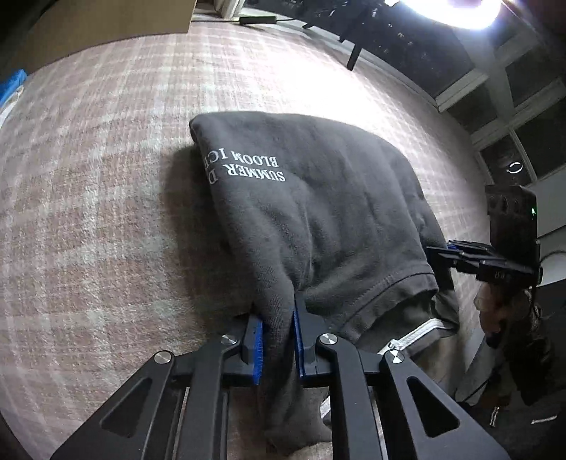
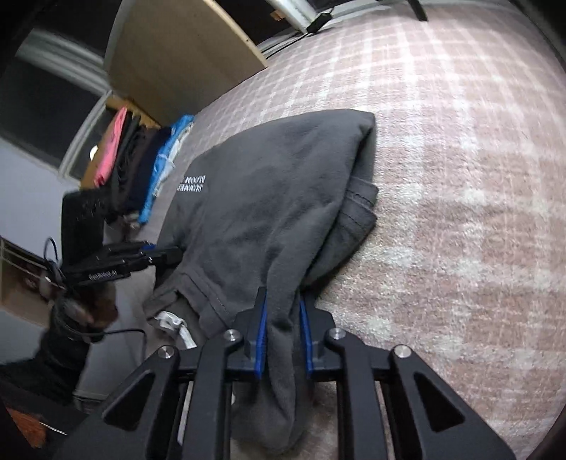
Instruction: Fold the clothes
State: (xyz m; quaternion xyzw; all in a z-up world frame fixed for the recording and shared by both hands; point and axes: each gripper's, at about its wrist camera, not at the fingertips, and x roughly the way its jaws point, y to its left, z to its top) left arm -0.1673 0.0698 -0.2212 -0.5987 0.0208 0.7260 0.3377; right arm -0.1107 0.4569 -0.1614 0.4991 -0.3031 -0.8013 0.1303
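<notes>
Evidently, we had both grippers clamped on the near edge of one dark grey sweatshirt (image 1: 318, 198), which lay partly folded on a pink-and-white checked carpet (image 1: 106, 177). Our left gripper (image 1: 277, 339) held a bunched pinch of cloth between its blue pads (image 1: 258, 346), at the garment's near left corner as that camera showed it. Our right gripper (image 2: 283, 336) held a similar gather at the opposite near corner, the fabric drawn up into a ridge between its pads and hanging slack beneath them.

We noted that the far part of the sweatshirt rested on the carpet, doubled over, with white lettering (image 1: 247, 166) facing up and reading upside down from our side. A ribbed hem (image 1: 399, 283) and a white label (image 1: 417, 332) showed at the near edge between the two grips, so several layers were stacked there. In our judgement, the two corners were taken together so that the edge could be lifted evenly and carried over without the layers sliding apart.

Each gripper appeared in the other's view, well apart and roughly level with one another. A row of other clothes (image 2: 141, 166) stood at the carpet's far side near a wooden board (image 2: 177, 60). A bright lamp (image 1: 470, 10) washed out part of the carpet.

We judged the fold to be mid-course: grips set, lift not yet completed.
</notes>
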